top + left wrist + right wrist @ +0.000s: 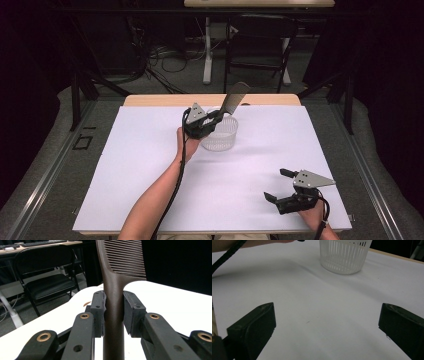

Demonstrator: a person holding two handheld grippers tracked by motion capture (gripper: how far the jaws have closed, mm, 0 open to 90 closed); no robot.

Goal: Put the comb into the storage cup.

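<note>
Two hand-held grippers: left (pixel 212 120) clamps comb (pixel 235 98) over basket (pixel 222 137); right (pixel 279 185) jaws apart.

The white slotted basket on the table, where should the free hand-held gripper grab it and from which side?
Best bet: the top rim of the white basket, coming down from above on its right side with one jaw inside the thin wall. The right hand-held gripper is open, and the left hand-held gripper and its comb crowd the left side.

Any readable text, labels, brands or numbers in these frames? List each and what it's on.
None readable.
The comb in the left gripper, the white basket, the white table sheet and the right gripper carry no print that I can make out.
</note>
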